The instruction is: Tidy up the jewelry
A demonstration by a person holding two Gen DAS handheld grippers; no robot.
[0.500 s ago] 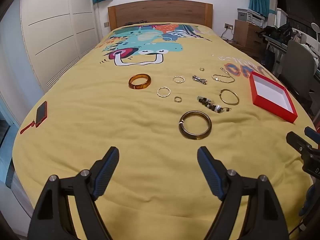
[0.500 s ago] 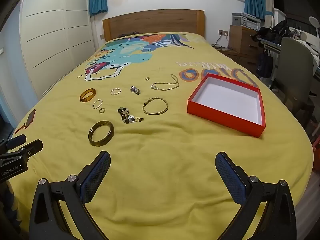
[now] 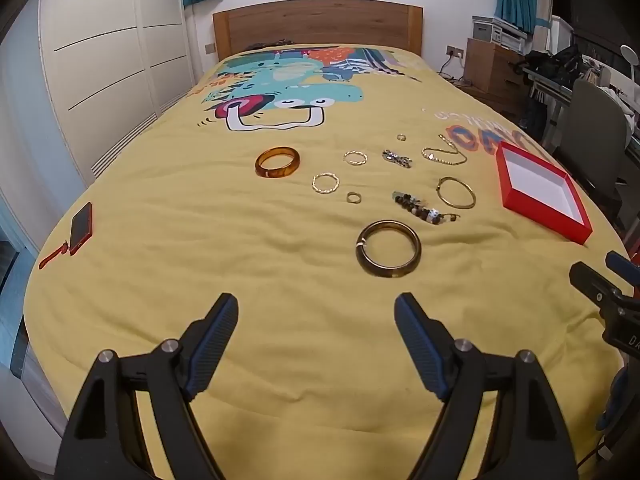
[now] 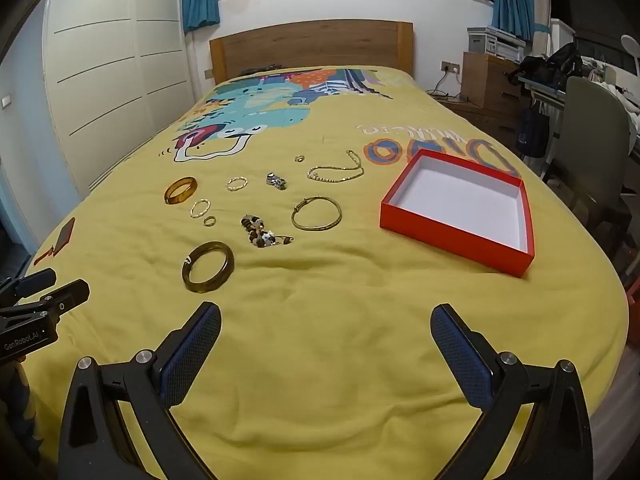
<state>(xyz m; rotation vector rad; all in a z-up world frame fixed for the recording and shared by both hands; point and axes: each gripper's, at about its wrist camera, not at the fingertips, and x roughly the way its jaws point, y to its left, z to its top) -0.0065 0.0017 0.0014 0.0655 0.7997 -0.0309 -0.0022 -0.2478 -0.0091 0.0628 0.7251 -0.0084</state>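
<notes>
Jewelry spread on the bed (image 4: 360, 360), box (image 4: 464, 236) to its right.
Left gripper (image 3: 316, 312) and right gripper (image 4: 326, 318) gape wide, empty (small ring (image 4: 299, 158) too tiny to read; phone (image 4: 64, 236) seen edge-on).

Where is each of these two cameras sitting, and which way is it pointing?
Left wrist view: sits on the left tongs, angled down the bed towards the headboard; its open fingers show, the right tongs at the right edge.
Right wrist view: sits on the right tongs, facing likewise; its open fingers show, the left tongs at the left edge.
Shared: dark bangle, red box.
</notes>
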